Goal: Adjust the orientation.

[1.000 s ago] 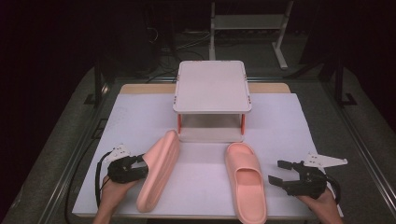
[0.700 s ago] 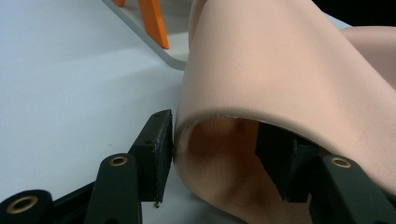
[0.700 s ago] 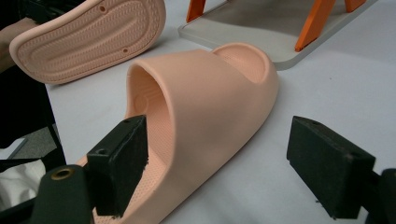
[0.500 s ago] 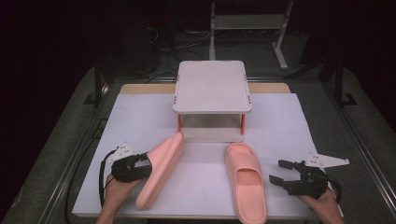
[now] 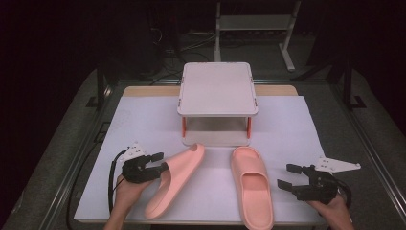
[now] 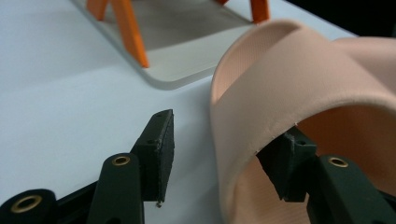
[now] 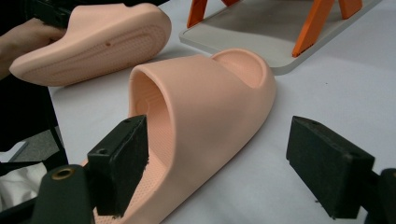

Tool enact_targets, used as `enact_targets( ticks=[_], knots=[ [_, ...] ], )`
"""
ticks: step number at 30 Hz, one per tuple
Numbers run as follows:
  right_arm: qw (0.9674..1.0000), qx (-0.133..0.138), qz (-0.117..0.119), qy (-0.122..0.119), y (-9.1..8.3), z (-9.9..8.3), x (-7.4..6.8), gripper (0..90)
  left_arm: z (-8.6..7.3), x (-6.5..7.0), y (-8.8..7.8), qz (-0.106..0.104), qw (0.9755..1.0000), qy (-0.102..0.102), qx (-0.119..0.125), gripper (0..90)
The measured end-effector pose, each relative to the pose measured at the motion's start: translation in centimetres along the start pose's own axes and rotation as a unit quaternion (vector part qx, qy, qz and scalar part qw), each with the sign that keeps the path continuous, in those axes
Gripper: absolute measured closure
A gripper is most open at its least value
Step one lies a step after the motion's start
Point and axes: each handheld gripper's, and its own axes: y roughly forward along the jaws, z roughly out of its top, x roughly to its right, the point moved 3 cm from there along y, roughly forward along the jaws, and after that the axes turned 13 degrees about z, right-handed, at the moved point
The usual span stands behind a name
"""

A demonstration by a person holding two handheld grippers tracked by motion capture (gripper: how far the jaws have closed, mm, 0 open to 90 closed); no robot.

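Note:
Two pink slippers lie on the white sheet in front of a small rack. The left slipper is tipped up on its side, sole facing right, toe near the rack's base. My left gripper is open and straddles its strap: one jaw sits inside under the strap, while the outer pad stands clear of it. The right slipper lies flat, toe toward the rack. My right gripper is open, just right of that slipper, with nothing gripped.
The white two-level rack on orange legs stands at the middle back of the sheet. The table's front edge runs just under both hands. Dark floor and stands surround the table.
My left gripper has shifted right and slightly up, taking the left slipper along; its toe has swung toward the rack's base. The right gripper and right slipper have stayed put.

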Motion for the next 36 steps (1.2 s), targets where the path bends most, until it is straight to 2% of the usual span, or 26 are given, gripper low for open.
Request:
enact_targets(
  ticks=[8,13,17,20,23,27,32,36],
  knots=[
    [0.9996,-0.004,0.027,-0.002,0.4,0.0,-0.6,20.6,0.2,1.4,0.4,-0.016,0.9997,0.017,-0.006,43.3],
    [0.9993,-0.014,0.035,-0.008,1.0,0.1,-1.0,20.6,0.3,2.0,0.5,-0.019,0.9993,0.03,-0.012,41.9],
    [0.9992,-0.023,0.031,-0.011,1.7,0.2,-1.2,20.7,0.3,2.7,0.6,-0.02,0.9985,0.046,-0.02,40.0],
    [0.9991,-0.03,0.027,-0.013,2.2,0.3,-1.2,20.9,0.3,3.4,0.8,-0.021,0.9972,0.066,-0.029,38.5],
    [0.9991,-0.033,0.023,-0.013,2.4,0.3,-1.2,21.1,0.3,3.7,0.9,-0.023,0.9964,0.074,-0.034,36.3],
    [0.9991,-0.037,0.015,-0.012,2.9,0.3,-1.0,21.9,0.1,4.3,1.3,-0.023,0.994,0.096,-0.048,31.1],
    [0.9986,-0.051,0.009,-0.011,3.7,0.2,-0.8,22.8,0.0,4.3,1.1,-0.029,0.9934,0.1,-0.049,29.9],
    [0.9975,-0.069,0.001,-0.015,4.5,0.1,-0.9,24.3,-0.3,4.3,1.3,-0.028,0.9918,0.11,-0.059,30.4]
  ],
)
